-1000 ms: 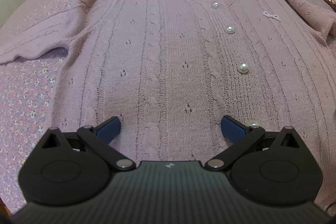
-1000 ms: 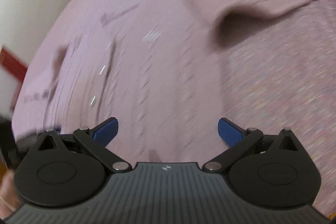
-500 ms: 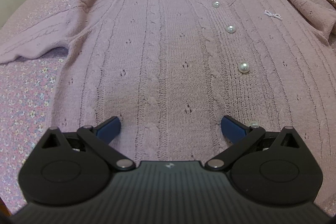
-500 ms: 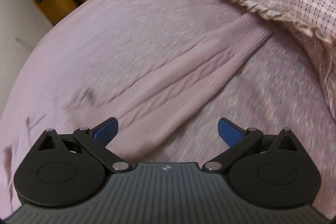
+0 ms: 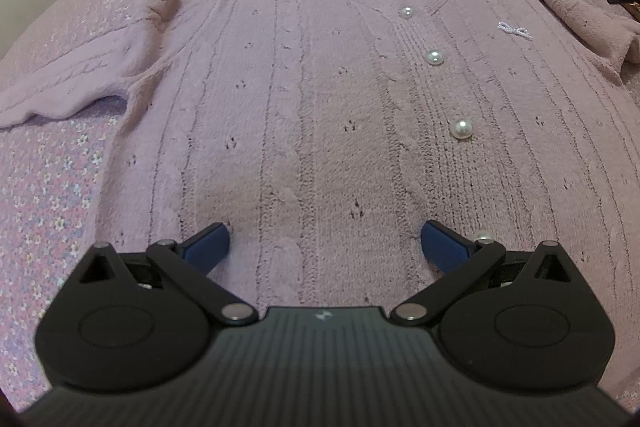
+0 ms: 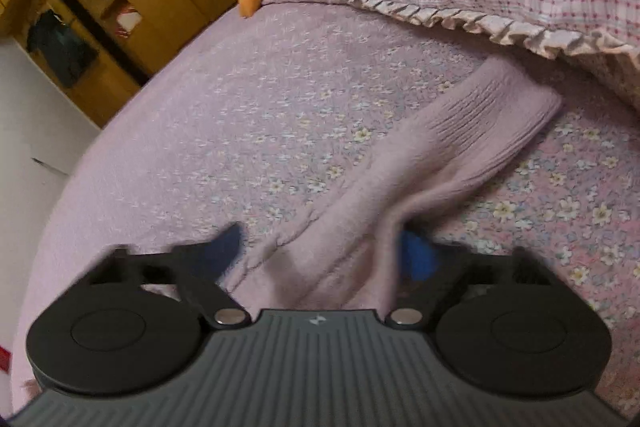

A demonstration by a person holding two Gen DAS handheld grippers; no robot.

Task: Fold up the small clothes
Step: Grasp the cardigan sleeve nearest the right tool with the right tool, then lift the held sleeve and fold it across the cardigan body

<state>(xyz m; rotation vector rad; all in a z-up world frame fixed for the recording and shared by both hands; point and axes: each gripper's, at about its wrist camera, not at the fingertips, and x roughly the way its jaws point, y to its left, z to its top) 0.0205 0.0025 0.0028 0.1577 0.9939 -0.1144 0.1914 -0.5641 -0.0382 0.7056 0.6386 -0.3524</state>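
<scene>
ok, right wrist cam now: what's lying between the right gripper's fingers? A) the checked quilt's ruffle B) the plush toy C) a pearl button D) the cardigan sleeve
D: the cardigan sleeve runs down between the fingers of the right gripper, whose jaws stand apart on either side of the knit; the view is too blurred to tell contact.

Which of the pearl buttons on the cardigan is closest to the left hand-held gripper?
The pearl button peeking out beside the left hand-held gripper's right fingertip, low on the cardigan. The other three sit farther up toward the neckline.
</scene>
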